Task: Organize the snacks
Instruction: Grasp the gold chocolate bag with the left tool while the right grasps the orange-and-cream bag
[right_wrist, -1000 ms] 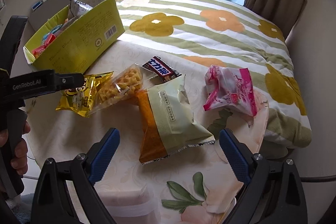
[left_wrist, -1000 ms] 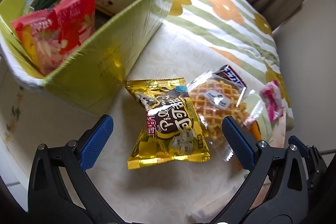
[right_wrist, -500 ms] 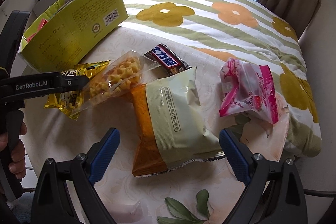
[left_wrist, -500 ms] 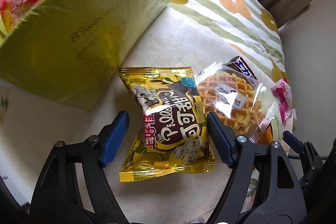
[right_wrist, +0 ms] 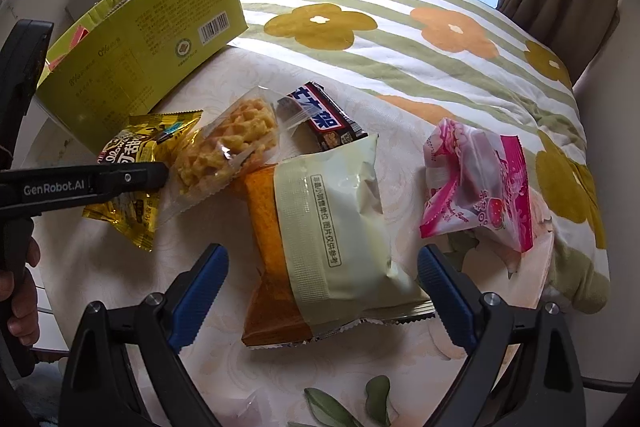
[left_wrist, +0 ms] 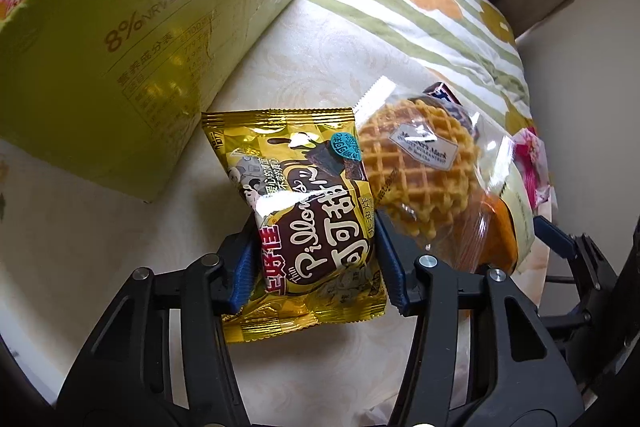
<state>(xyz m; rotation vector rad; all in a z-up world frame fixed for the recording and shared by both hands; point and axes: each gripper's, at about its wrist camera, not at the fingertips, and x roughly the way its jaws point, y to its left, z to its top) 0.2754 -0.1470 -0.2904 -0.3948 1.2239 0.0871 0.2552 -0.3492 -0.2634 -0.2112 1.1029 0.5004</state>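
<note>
Left gripper point(left_wrist: 314, 259) clamped on the gold snack packet point(left_wrist: 296, 211), blue pads pressed into both its sides. Just right of it, touching — a clear-wrapped waffle point(left_wrist: 420, 171). Ahead and left, close by, stood the green cardboard box point(left_wrist: 120, 59), red packets showing at its top edge.

Right gripper point(right_wrist: 320, 291) spread wide — holding nothing, its jaws flanking the near end of an orange-and-cream bag point(right_wrist: 328, 239). Beyond that bag lay a dark chocolate bar point(right_wrist: 320, 119); off to the right, apart, a pink packet point(right_wrist: 480, 183).
</note>
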